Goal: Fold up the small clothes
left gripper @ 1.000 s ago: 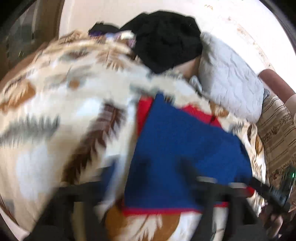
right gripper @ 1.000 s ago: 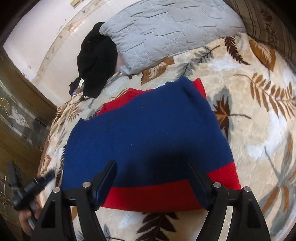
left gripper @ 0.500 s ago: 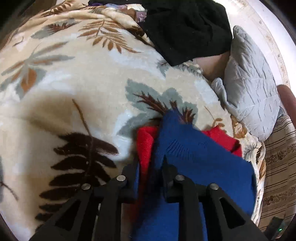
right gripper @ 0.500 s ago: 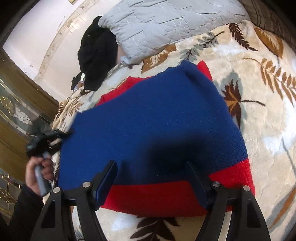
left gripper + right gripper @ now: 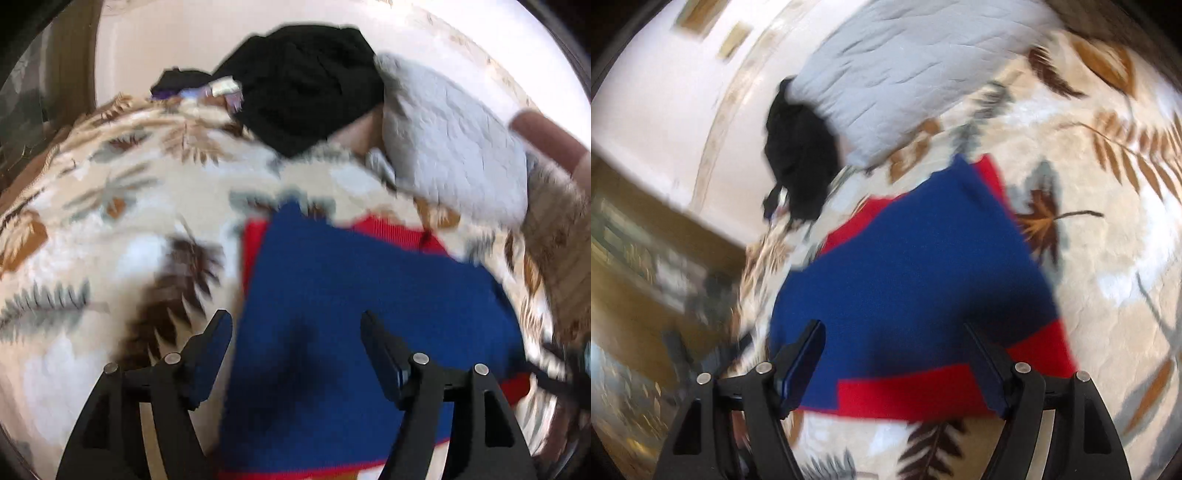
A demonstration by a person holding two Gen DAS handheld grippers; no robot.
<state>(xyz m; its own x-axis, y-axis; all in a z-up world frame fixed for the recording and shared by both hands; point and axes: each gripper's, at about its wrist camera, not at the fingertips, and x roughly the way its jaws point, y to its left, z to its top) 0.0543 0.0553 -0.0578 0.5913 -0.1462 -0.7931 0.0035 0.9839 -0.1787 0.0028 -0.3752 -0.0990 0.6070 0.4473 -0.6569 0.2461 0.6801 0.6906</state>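
From the left wrist camera we look down on a blue and red knitted garment (image 5: 354, 317) spread on a cream blanket (image 5: 122, 229) printed with brown and grey leaves. Most of what we see of the garment is deep blue; a red strip runs along its left edge, more red shows at its far edge, and a thin red line borders its near edge. It looks folded flat, though the picture is blurred and we cannot make out seams or sleeves. The left gripper (image 5: 295, 325) hangs over the garment's left part, its jaws opening with nothing pinched between them; one finger is over the blanket, the other over the blue cloth. Beyond the garment lies a grey quilted pillow (image 5: 450, 147), and to the pillow's left a heap of black clothing (image 5: 306, 85).

From the right wrist camera we see the same garment (image 5: 916, 273), a broad blue panel with a red band across its near edge and red peeking out at its far side. It lies flat on the blanket (image 5: 1115, 229), near the pillow (image 5: 905, 70). The right gripper (image 5: 892, 332) stands wide over the garment's near edge, gripping nothing. The black clothing (image 5: 798, 162) sits to the pillow's left.
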